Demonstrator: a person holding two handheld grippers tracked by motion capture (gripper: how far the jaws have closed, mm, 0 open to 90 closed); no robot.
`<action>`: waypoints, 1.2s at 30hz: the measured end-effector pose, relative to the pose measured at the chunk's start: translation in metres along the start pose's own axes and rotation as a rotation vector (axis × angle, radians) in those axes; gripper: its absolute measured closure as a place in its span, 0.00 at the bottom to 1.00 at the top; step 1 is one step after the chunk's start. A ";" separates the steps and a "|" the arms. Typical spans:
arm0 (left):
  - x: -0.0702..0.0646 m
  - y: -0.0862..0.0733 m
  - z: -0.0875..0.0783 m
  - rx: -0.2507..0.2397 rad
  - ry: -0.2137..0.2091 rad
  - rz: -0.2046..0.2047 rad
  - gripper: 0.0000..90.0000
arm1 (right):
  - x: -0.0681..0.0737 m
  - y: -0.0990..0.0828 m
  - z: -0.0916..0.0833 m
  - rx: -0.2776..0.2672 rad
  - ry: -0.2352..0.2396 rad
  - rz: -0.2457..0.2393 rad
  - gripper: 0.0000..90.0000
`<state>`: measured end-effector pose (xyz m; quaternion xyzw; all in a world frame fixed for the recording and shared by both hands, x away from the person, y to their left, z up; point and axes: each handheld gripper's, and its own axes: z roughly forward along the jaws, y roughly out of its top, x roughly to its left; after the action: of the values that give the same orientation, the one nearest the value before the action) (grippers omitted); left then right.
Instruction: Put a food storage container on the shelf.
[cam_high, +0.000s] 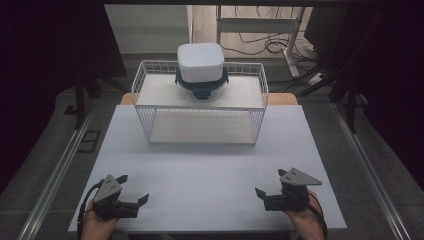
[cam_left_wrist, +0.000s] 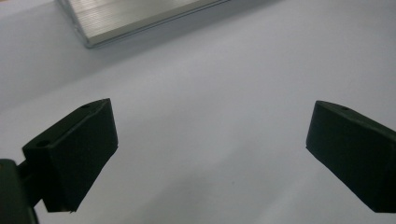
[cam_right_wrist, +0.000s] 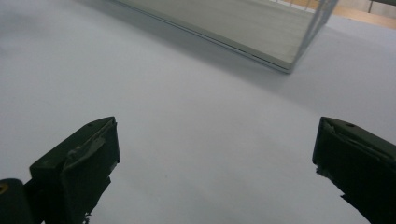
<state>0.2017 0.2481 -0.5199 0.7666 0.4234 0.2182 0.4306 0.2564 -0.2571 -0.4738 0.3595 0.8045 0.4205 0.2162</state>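
Both grippers sat at the table's (cam_high: 210, 165) near edge, well short of the wire basket (cam_high: 200, 107): the left gripper (cam_high: 131, 191) and the right gripper (cam_high: 270, 183) each had jaws spread wide, holding nothing. On the basket's top shelf stood the white-lidded container (cam_high: 201, 70), untouched. By the look of it, work had not begun; reaching and grasping remained.

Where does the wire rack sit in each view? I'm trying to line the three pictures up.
High view: the wire rack stands in the centre, at the table's far end, with a white-lidded container on top.
Left gripper view: top left, a pale ribbed board, likely the rack's base; I cannot be sure.
Right gripper view: top right, the rack's base board with corner wires.
Shared landmark: the white tabletop.
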 end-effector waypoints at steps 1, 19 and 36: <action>0.001 -0.001 -0.001 0.000 0.004 -0.001 0.02 | -0.002 -0.003 -0.003 -0.002 -0.015 0.007 0.00; 0.020 -0.017 -0.003 0.032 0.086 -0.020 0.02 | -0.018 -0.038 -0.019 0.073 -0.101 0.032 0.00; 0.038 -0.027 -0.002 0.105 0.134 -0.113 0.01 | -0.028 -0.050 -0.021 0.133 -0.110 0.069 0.00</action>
<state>0.2090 0.2885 -0.5426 0.7469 0.5046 0.2217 0.3720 0.2405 -0.3088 -0.5027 0.4231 0.8047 0.3530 0.2209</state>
